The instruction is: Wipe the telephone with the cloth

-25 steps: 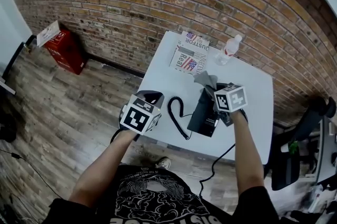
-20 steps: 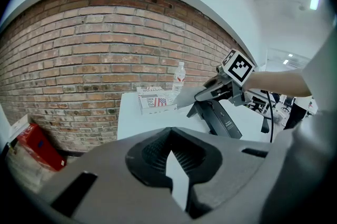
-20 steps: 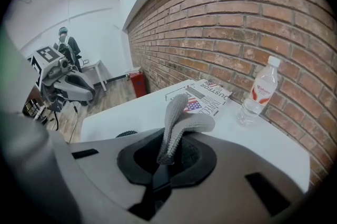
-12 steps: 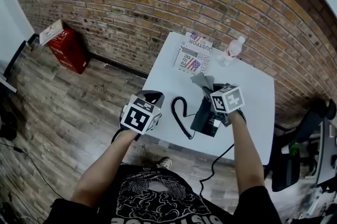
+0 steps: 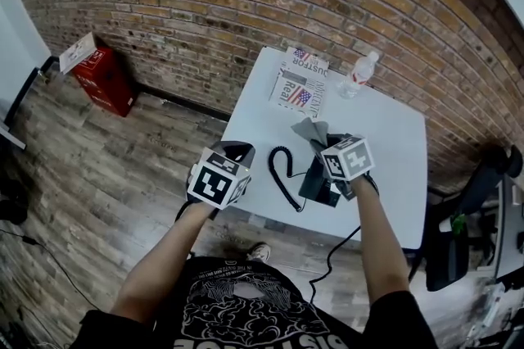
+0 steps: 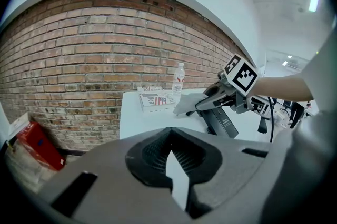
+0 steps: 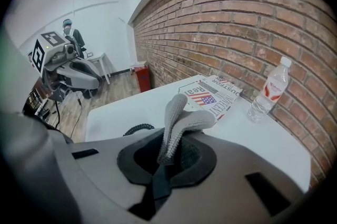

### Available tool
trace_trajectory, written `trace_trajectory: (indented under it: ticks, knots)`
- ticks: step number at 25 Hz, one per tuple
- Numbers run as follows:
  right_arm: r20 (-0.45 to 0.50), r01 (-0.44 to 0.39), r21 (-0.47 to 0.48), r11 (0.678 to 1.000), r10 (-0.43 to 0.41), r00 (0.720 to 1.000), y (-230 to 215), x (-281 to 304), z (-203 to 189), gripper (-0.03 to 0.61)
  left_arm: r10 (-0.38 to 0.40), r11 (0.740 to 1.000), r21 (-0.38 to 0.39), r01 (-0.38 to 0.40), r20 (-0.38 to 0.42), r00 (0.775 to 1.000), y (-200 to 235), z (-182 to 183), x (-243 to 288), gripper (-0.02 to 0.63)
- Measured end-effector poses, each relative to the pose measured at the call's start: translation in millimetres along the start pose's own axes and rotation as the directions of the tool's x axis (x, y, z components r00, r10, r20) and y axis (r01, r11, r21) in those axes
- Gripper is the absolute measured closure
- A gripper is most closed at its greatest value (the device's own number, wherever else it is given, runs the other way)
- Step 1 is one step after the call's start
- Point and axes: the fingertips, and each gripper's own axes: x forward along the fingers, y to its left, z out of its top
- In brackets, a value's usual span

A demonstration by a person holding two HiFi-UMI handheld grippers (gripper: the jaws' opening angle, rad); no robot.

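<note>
The black telephone (image 5: pixel 318 183) lies on the white table (image 5: pixel 385 151), its coiled cord (image 5: pixel 278 169) curling off to the left. My right gripper (image 5: pixel 321 141) is over the phone's far end, shut on the grey cloth (image 5: pixel 308 129), which sticks up folded between the jaws (image 7: pixel 181 118). In the left gripper view the phone (image 6: pixel 227 124) shows under the cloth (image 6: pixel 185 105). My left gripper (image 5: pixel 235 151) hangs by the table's left front corner, off the phone, jaws together with nothing in them (image 6: pixel 169 157).
A printed box (image 5: pixel 299 85) with a flag and a water bottle (image 5: pixel 358 75) stand at the table's far edge by the brick wall. A cable (image 5: pixel 336 253) hangs off the front edge. A red box (image 5: pixel 102 77) is on the floor at left, a chair (image 5: pixel 467 233) at right.
My right gripper with the cloth has slid a little left and toward me over the phone. The left gripper has stayed where it was.
</note>
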Motion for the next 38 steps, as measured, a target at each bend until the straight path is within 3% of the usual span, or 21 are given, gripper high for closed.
trace_trajectory:
  ticks: [38]
  knots:
    - [-0.063, 0.021, 0.127, 0.992, -0.013, 0.998, 100.9, 0.3, -79.3, 0.568, -0.118, 0.993, 0.025, 0.118, -0.016, 0.993, -29.7, -34.3, -26.9, 0.607]
